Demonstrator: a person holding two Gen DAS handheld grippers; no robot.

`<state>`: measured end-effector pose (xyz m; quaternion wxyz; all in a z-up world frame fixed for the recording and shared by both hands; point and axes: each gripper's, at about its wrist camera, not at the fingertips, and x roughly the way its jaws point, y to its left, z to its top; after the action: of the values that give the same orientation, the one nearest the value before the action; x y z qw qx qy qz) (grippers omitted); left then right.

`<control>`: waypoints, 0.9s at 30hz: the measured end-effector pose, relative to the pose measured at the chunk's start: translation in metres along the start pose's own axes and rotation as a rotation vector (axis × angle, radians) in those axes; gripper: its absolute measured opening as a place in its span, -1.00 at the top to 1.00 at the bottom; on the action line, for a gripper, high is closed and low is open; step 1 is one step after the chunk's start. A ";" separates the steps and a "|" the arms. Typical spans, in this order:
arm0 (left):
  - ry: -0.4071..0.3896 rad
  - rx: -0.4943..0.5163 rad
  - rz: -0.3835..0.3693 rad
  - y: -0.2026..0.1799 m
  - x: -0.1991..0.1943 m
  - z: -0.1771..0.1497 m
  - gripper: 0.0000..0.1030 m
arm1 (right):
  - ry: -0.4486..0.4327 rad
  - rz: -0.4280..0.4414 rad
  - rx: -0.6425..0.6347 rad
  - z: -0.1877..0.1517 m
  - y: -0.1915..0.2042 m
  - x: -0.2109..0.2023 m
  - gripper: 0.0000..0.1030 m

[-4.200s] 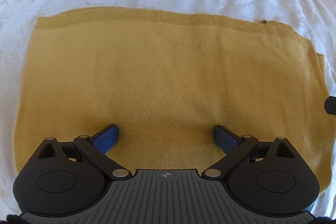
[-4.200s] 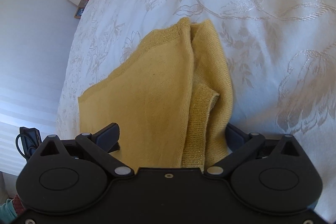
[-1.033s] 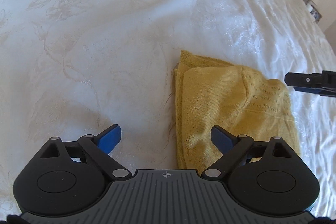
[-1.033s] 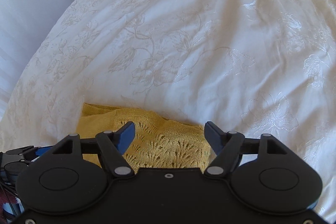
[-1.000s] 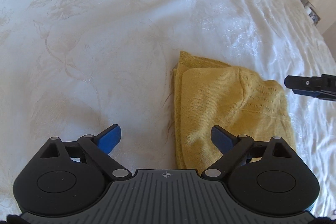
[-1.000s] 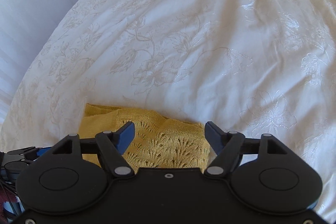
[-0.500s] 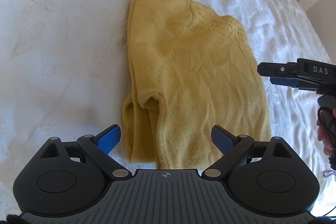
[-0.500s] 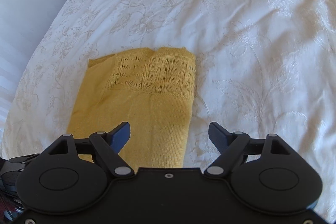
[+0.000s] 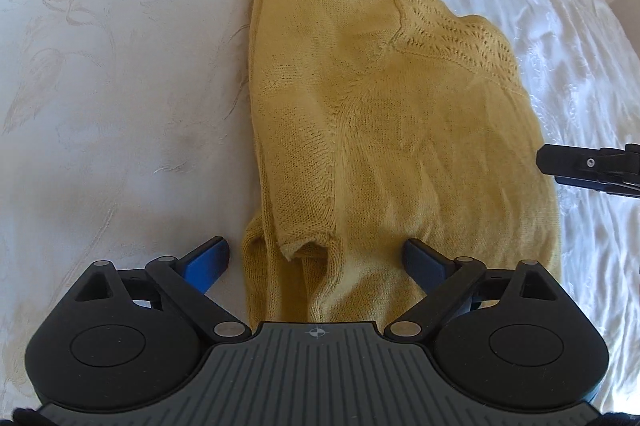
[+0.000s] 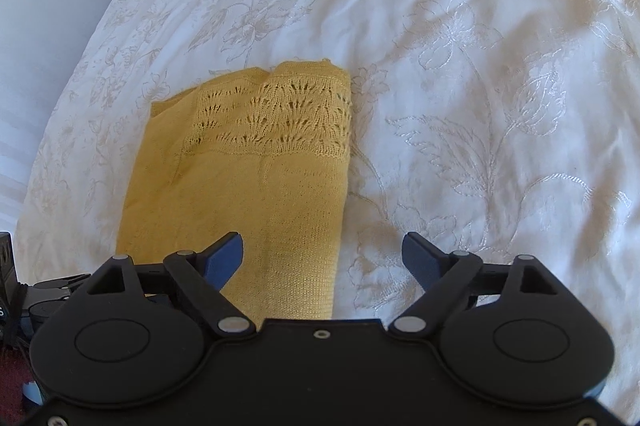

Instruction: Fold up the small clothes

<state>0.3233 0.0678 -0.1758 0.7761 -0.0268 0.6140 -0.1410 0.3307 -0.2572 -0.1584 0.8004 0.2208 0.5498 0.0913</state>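
A: Status on the sweater [image 9: 384,130]?

B: Folded into a rough rectangle, lying flat on the bed [image 9: 120,86]. White floral cover all round it, and no bed edge sits close to it in either view. The lace-knit band [image 10: 276,114] is at its far end.

A: Left gripper [image 9: 316,262]?

B: Jaws spread wide, nothing pinched. It hovers at the near left corner of the sweater. The blue left finger [image 9: 206,260] is over bare cover and the right finger is over the knit. A loose flap of fabric lies between them.

A: Right gripper [image 10: 322,258]?

B: Jaws are opening, already wide. The sweater's right edge runs between them, but the pads aren't pressing on it. One finger is over knit, the other over the cover. Its tip also shows at the right edge of the left view, just beside the sweater.
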 end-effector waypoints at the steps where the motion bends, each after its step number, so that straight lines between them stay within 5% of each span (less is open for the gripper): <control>1: 0.004 -0.003 -0.004 -0.001 0.003 0.001 -0.93 | 0.004 0.000 0.000 0.001 -0.001 0.002 -0.72; 11: 0.012 -0.006 -0.045 0.000 0.014 0.006 -0.99 | 0.040 0.064 -0.022 0.018 -0.007 0.026 -0.95; 19: -0.058 -0.046 -0.171 0.009 0.014 0.012 -0.99 | 0.052 0.135 -0.040 0.035 -0.006 0.045 -1.00; 27: -0.093 -0.038 -0.257 -0.002 0.023 0.032 -0.99 | 0.054 0.294 -0.005 0.052 -0.002 0.057 -1.00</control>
<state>0.3582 0.0561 -0.1893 0.7787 -0.1262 0.5714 -0.2261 0.4002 -0.2498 -0.1912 0.7638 0.2946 0.5325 0.2149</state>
